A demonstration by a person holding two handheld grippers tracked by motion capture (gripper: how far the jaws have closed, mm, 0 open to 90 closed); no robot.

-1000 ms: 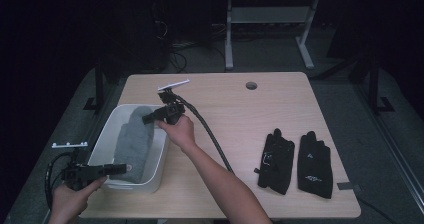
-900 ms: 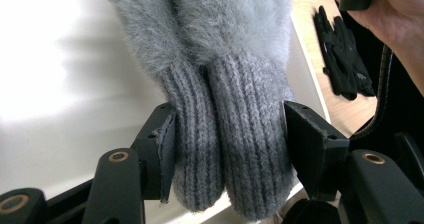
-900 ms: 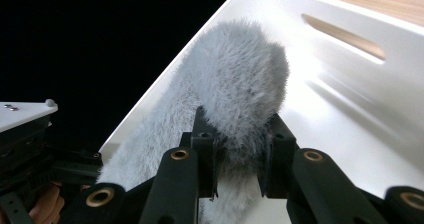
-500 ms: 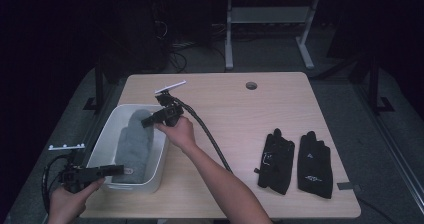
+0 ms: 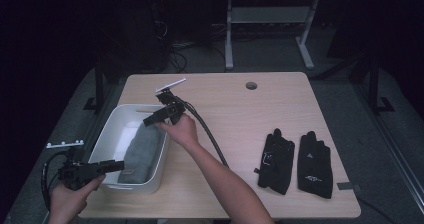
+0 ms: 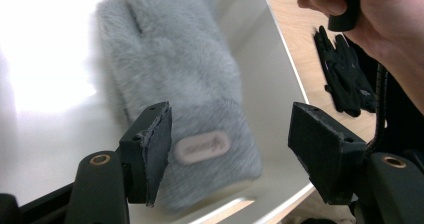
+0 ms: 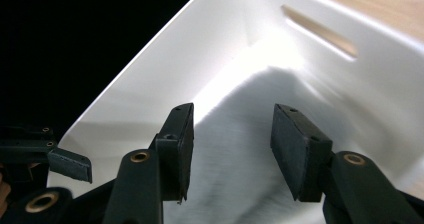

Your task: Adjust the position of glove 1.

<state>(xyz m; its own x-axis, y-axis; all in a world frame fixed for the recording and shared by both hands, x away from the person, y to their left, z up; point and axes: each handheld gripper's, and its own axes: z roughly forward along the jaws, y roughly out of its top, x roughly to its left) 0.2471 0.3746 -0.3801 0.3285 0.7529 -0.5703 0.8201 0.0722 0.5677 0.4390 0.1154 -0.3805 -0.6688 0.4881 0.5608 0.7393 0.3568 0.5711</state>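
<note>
A grey furry mitten (image 5: 145,146) lies flat inside a white tub (image 5: 107,134) at the table's left. My right gripper (image 5: 150,120) hovers over the tub's far end. Its jaws have just been opening and stand apart above the mitten (image 7: 260,149) with nothing between them. My left gripper (image 5: 117,166) sits at the tub's near rim, open, its jaws a little wider than a second ago. In the left gripper view the jaws of the left gripper (image 6: 230,154) frame the cuff of the mitten (image 6: 185,84) and its small label without touching it.
A pair of black gloves (image 5: 276,160) (image 5: 314,165) lies side by side at the table's right front. The right gripper's cable (image 5: 210,136) trails across the middle of the table. A round hole (image 5: 251,85) sits near the far edge. Table legs stand beyond.
The right gripper's jaws have spread apart over the tub's far end. Both hands have stayed almost where they were, and the mitten still lies in the tub.
</note>
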